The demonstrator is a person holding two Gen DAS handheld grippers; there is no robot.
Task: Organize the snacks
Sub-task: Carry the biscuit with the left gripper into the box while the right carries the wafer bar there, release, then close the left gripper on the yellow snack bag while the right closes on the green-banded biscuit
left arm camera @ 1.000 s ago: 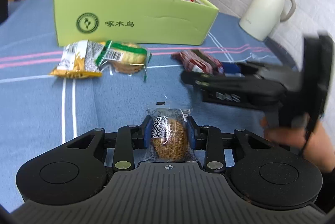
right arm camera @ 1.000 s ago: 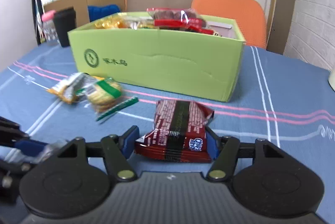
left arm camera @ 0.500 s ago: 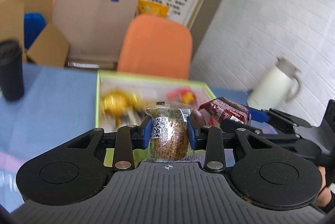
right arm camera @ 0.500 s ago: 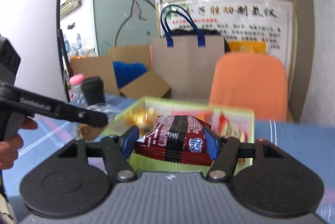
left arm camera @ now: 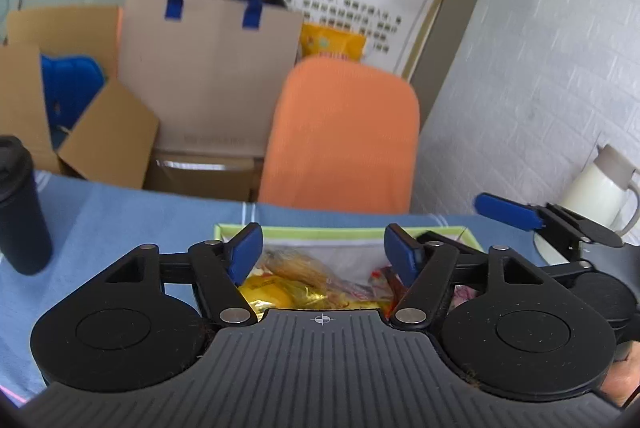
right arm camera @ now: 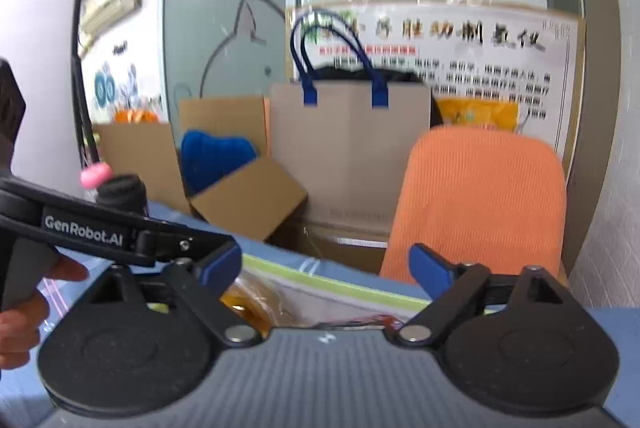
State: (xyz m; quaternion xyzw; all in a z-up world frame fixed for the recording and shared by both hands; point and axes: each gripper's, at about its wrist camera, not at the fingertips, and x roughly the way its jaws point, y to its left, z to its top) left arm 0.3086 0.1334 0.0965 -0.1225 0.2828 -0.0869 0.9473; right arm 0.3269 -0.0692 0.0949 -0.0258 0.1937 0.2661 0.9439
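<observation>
Left wrist view is showing your left gripper (left arm camera: 322, 254) hanging over the green box (left arm camera: 340, 229) with its fingers spread wide and gripping nothing. Below them, wrapped snacks (left arm camera: 296, 284) are lying inside the box, gold and red packets piled together. Your right gripper (right arm camera: 326, 268) is hovering over the same box (right arm camera: 332, 284), its fingers likewise wide apart and empty, beside the left one. Both loads are probably sitting in the box now, though blur is making single packets hard to tell apart. You are looking at a box that is filling up; whether more snacks are waiting on the blue bench (left arm camera: 120, 212) you cannot tell, since the near bench is hidden.
</observation>
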